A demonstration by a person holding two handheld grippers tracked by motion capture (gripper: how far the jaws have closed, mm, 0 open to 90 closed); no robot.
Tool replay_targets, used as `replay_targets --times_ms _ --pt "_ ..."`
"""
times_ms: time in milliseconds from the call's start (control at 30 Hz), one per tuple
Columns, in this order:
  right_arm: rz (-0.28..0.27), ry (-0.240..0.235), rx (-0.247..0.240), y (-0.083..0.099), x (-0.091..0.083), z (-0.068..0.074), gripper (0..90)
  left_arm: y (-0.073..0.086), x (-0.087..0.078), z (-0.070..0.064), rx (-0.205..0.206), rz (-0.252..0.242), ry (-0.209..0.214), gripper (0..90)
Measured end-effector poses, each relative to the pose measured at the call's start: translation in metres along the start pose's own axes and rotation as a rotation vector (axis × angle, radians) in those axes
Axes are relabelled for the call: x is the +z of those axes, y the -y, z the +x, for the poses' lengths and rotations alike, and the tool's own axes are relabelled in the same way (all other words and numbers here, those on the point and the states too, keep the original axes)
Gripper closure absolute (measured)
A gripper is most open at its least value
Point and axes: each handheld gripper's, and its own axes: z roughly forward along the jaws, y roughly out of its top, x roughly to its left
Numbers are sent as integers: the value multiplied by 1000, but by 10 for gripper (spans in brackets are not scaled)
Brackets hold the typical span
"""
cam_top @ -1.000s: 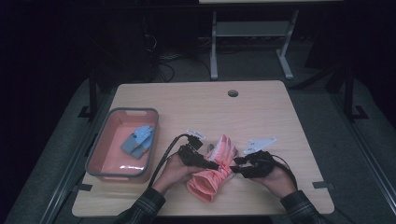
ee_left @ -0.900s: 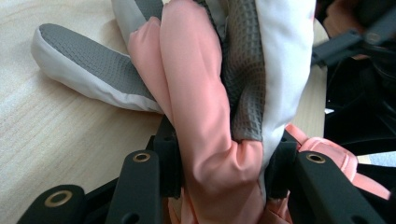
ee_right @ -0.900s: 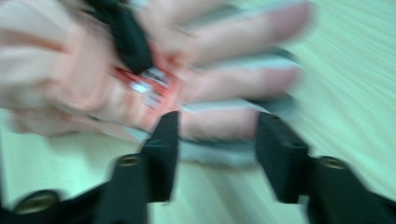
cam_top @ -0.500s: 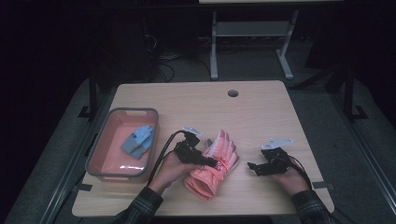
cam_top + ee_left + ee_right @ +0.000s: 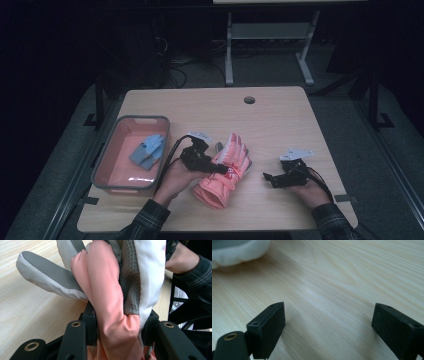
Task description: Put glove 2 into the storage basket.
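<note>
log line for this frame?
left tongs: shut on pink glove | right tongs: open, empty, over table | tray: blue glove

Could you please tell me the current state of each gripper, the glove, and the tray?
left gripper: shut on the pink glove.
right gripper: open, holding nothing, apart from the glove.
pink glove: on the table, pinched by the left gripper.
tray: holds a blue glove.

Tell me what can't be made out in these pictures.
- Pink glove: cuff cut off by the left gripper view's bottom edge.
- Blue item in the pink bin: too small in the high view to identify.
- Left gripper: jaw tips hidden by glove fabric.
</note>
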Motion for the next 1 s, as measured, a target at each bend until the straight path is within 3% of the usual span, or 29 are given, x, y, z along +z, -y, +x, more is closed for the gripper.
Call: replay_targets --times_ms 200,600,1000 --pt "1 0 0 0 0 0 108 -5 -14 -2 3 -4 -36 584" --pt "-2 0 0 0 0 0 107 -17 -50 4 -6 -43 -67 582" --pt "0 -2 -3 0 0 0 102 -21 -87 15 -41 -79 -94 581"
